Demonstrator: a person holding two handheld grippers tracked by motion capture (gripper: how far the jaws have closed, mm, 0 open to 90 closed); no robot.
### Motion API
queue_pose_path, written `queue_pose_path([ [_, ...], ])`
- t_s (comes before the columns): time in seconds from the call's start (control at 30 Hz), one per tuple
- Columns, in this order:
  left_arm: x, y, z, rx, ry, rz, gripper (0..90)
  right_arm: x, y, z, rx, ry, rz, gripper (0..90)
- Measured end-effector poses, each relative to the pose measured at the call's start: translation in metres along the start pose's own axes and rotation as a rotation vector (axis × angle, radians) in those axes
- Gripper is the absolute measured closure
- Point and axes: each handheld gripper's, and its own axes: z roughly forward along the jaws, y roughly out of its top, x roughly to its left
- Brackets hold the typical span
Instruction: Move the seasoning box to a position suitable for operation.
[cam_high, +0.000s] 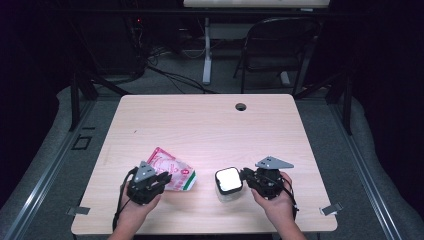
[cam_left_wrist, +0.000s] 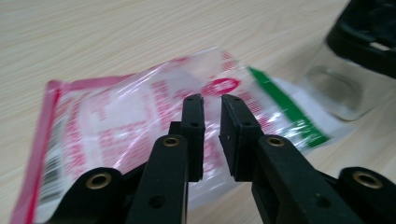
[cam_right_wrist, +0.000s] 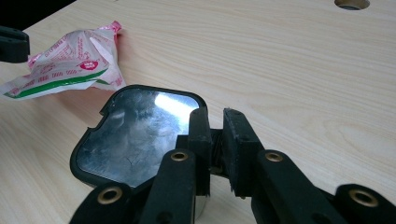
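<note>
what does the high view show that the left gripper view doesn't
High view alone: the whole table with its cable hole, a chair behind it, both forearms, and the right hand-held gripper at the jar lid. Left gripper view alone: the left hand-held gripper with its jaws nearly closed over the packet, and the barcode. Both share the packet and the jar.
</note>
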Motion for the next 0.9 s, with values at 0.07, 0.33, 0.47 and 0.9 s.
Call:
queue_pose_path([
  [0.07, -0.005, 0.002, 0.003, 0.0, -0.01, 0.011, 80.7, 0.0, 0.0, 0.0, -0.001, 0.0, -0.001, 82.0],
  [0.33, -0.035, 0.016, 0.019, 0.01, -0.107, 0.064, 86.3, -0.002, -0.002, 0.0, -0.015, 0.01, 0.02, 82.1],
  [0.47, -0.047, 0.019, 0.03, 0.028, -0.138, 0.076, 88.4, -0.002, -0.003, 0.0, -0.018, 0.012, 0.027, 82.1],
  [0.9, -0.07, 0.025, 0.047, 0.051, -0.19, 0.109, 89.9, -0.003, -0.003, 0.0, -0.018, 0.014, 0.035, 82.1],
])
